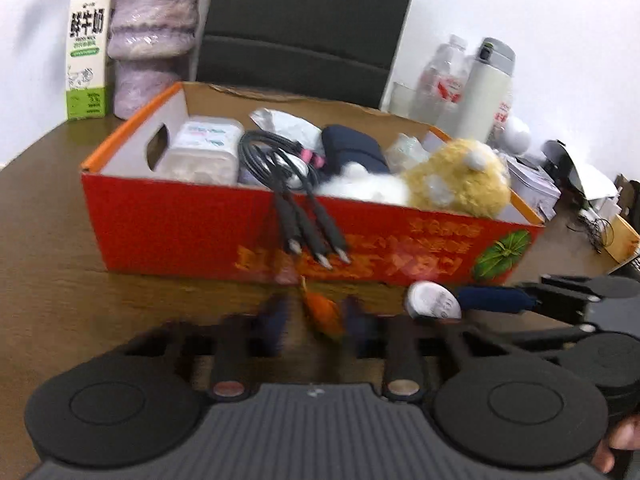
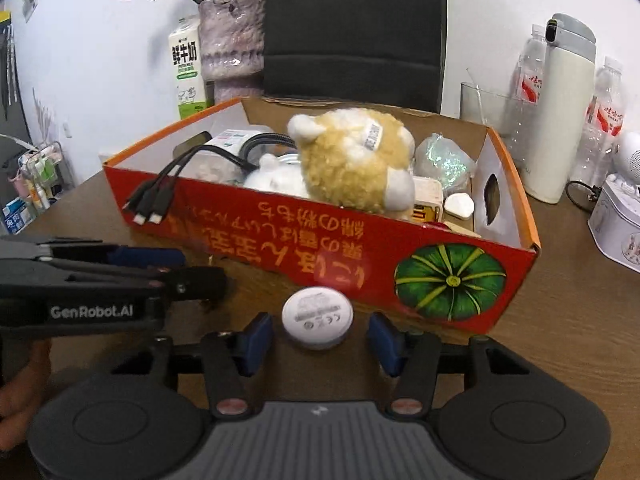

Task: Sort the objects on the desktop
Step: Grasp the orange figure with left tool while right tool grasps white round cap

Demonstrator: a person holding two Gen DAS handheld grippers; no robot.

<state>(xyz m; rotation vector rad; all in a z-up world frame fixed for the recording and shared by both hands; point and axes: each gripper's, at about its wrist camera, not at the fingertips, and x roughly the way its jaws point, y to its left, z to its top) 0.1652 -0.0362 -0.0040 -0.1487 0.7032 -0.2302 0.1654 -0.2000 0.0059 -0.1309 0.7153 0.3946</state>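
right wrist view: right claw (image 2: pixel 318 342) apart around white puck (image 2: pixel 317 317), left claw (image 1: pixel 316 320) on orange scrap (image 1: pixel 325 312).

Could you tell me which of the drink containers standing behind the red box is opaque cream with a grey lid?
The thermos flask, standing right of the box; the water bottles beside it are clear plastic with red labels.

We note a round white disc (image 2: pixel 317 317) flat on the table beside the red box (image 2: pixel 280 236); a small orange item (image 1: pixel 322 312) lies nearby.
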